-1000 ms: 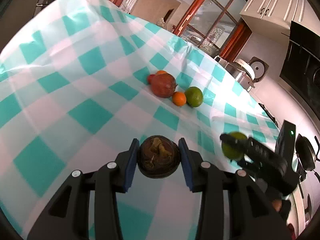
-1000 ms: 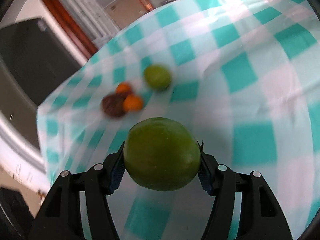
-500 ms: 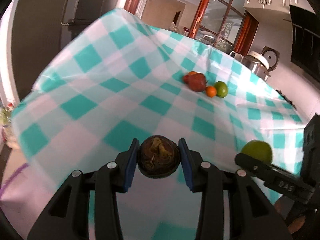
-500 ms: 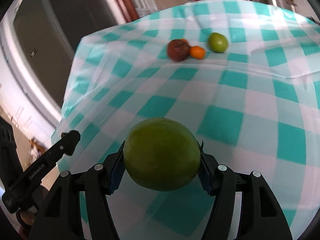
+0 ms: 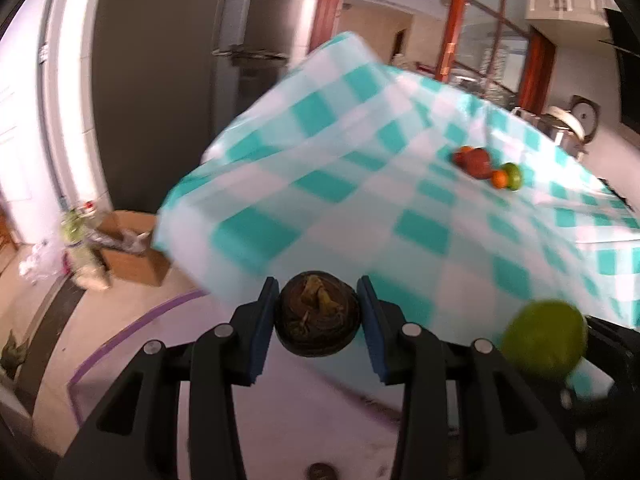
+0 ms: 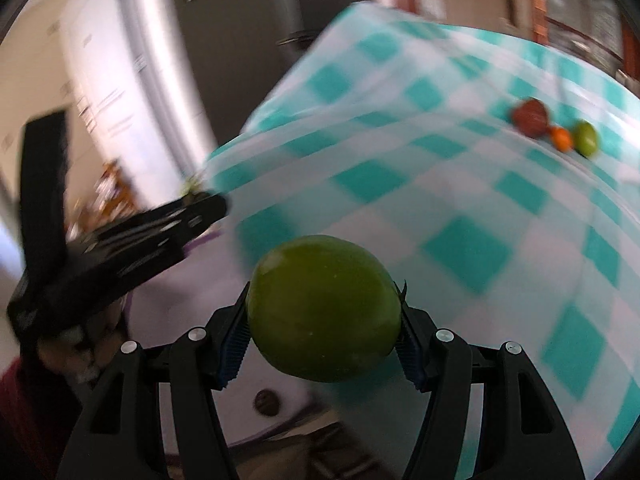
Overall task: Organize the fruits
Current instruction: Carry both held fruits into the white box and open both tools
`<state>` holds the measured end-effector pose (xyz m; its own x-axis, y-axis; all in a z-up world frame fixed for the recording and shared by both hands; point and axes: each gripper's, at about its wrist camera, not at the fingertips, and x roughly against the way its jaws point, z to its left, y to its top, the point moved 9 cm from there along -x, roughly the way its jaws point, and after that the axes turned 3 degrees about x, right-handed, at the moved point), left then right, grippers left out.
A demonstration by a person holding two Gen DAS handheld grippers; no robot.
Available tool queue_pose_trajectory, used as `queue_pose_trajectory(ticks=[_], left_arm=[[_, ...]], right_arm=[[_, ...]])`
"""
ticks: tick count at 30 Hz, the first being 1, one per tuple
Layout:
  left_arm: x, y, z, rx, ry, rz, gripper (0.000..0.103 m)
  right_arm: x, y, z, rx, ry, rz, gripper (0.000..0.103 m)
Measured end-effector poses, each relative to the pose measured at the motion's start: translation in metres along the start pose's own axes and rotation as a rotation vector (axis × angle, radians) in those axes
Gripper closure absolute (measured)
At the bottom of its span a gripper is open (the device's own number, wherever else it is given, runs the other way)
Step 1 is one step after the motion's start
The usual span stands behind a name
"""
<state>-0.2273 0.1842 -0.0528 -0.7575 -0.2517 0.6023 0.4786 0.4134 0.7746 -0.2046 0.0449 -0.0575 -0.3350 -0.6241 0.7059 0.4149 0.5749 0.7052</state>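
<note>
My left gripper is shut on a dark brown round fruit with a dried stem, held past the near corner of the checked table. My right gripper is shut on a large green fruit, which also shows at the lower right of the left wrist view as the green fruit. Far back on the cloth lies a small group: a dark red fruit, a small orange fruit and a green fruit. The left gripper's side crosses the right wrist view at left.
A white surface with a purple edge lies under both grippers. On the floor at left stand a cardboard box and bags. A dark fridge rises behind the table corner. A pot and cooker stand at far right.
Both grippers have drawn back from the table with their fruits. The fruit group now looks small and far, and the table's corner, the floor and the fridge have come into view.
</note>
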Motion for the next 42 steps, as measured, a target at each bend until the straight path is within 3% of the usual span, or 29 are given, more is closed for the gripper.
queue_pose_trajectory(ticks=[7, 13, 18, 24, 34, 37, 39, 42], left_arm=[[-0.015, -0.029, 0.065, 0.063, 0.116, 0.071, 0.062], [-0.055, -0.071, 0.115, -0.021, 0.272, 0.256, 0.062], [-0.083, -0.112, 0.148, 0.011, 0.284, 0.451, 0.062], [-0.103, -0.146, 0.165, 0.03, 0.295, 0.579, 0.062], [-0.112, -0.165, 0.164, 0.016, 0.322, 0.626, 0.061], [-0.112, -0.165, 0.162, 0.015, 0.321, 0.619, 0.05], [-0.111, -0.163, 0.161, 0.012, 0.328, 0.611, 0.035], [-0.109, -0.161, 0.161, 0.008, 0.343, 0.6, 0.027]], right_arm=[[-0.035, -0.035, 0.078, 0.232, 0.096, 0.116, 0.041], [-0.079, -0.074, 0.121, 0.391, 0.15, 0.279, 0.041], [-0.108, -0.109, 0.149, 0.533, 0.174, 0.398, 0.041], [-0.131, -0.139, 0.165, 0.664, 0.145, 0.486, 0.042], [-0.143, -0.161, 0.156, 0.695, 0.131, 0.563, 0.041], [-0.142, -0.162, 0.155, 0.699, 0.13, 0.563, 0.041], [-0.138, -0.16, 0.155, 0.702, 0.131, 0.544, 0.039], [-0.129, -0.152, 0.157, 0.69, 0.139, 0.5, 0.034]])
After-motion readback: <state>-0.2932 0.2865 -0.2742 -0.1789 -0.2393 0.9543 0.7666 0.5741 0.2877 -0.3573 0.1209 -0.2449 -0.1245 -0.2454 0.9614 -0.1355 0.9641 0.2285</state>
